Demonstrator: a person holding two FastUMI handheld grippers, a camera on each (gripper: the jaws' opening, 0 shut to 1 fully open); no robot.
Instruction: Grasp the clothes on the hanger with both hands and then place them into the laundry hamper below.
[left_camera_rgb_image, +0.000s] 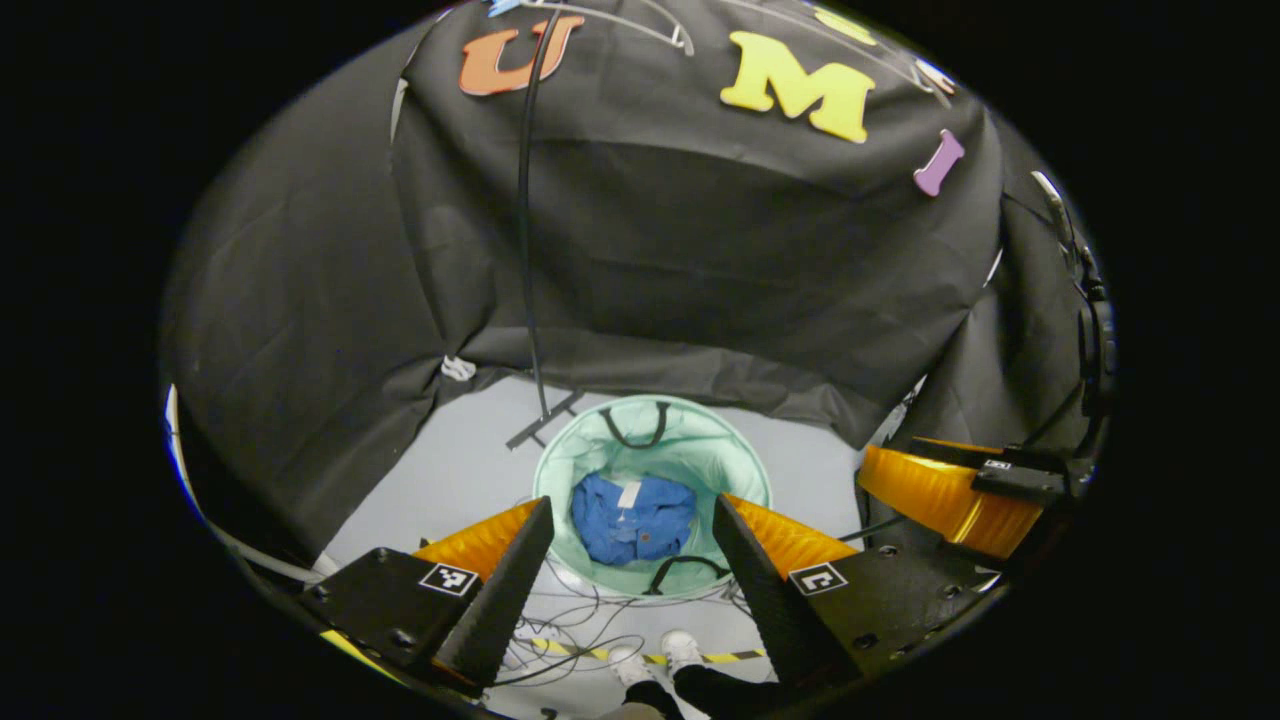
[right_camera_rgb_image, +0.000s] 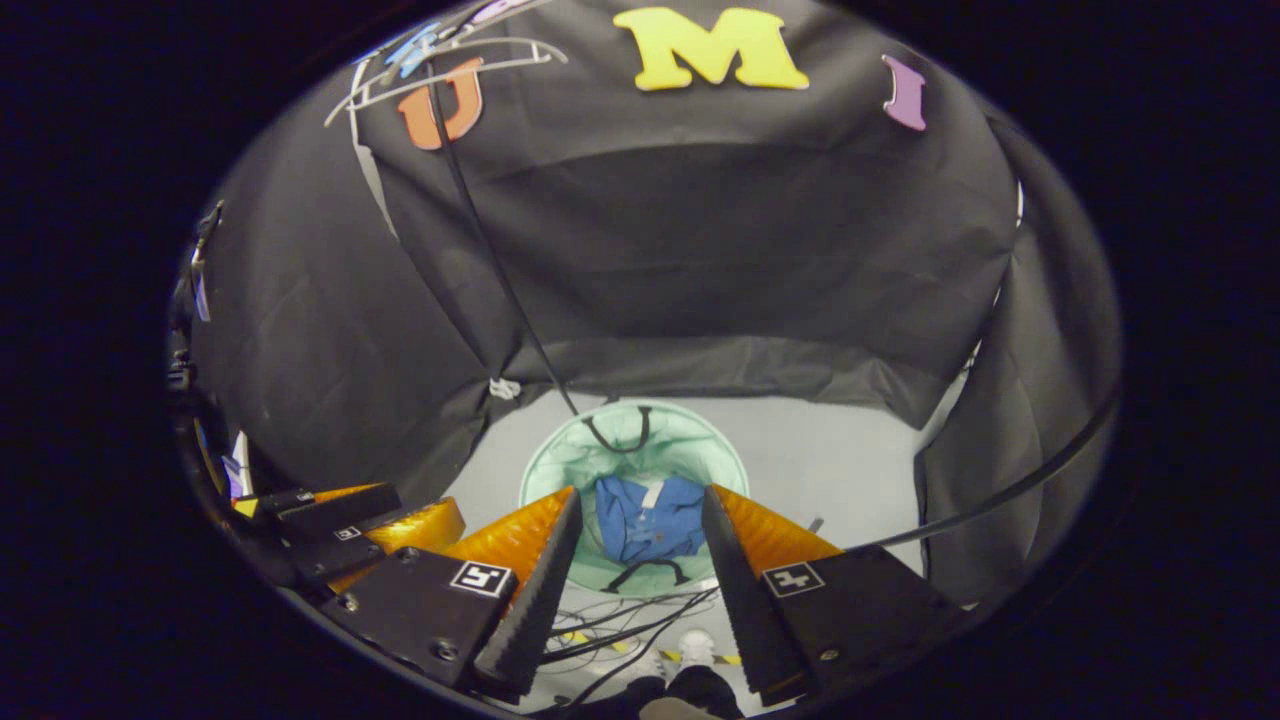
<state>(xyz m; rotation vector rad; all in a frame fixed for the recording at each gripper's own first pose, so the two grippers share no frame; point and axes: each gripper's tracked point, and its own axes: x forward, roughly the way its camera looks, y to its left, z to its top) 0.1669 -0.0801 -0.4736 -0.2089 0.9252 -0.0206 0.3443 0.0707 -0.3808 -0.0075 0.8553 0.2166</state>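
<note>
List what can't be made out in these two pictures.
- Hamper bottom: covered by the blue garment in both views.
- Hamper's near rim: partly behind the left gripper fingers in the left gripper view, and behind the right gripper fingers in the right gripper view.
- Hanger: cut off at the top edge in both views.
- Garment type: too crumpled and small to tell.

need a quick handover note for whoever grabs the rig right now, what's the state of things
Left gripper: jaws open, holding nothing, above the hamper.
Right gripper: jaws open, holding nothing, alongside the left.
Blue clothes lie crumpled inside the green hamper on the floor.
Hanger hangs bare at the top of the booth.
Done: clothes off the hanger and in the hamper.
Left: nothing obvious; probably just draw both grippers back.
</note>
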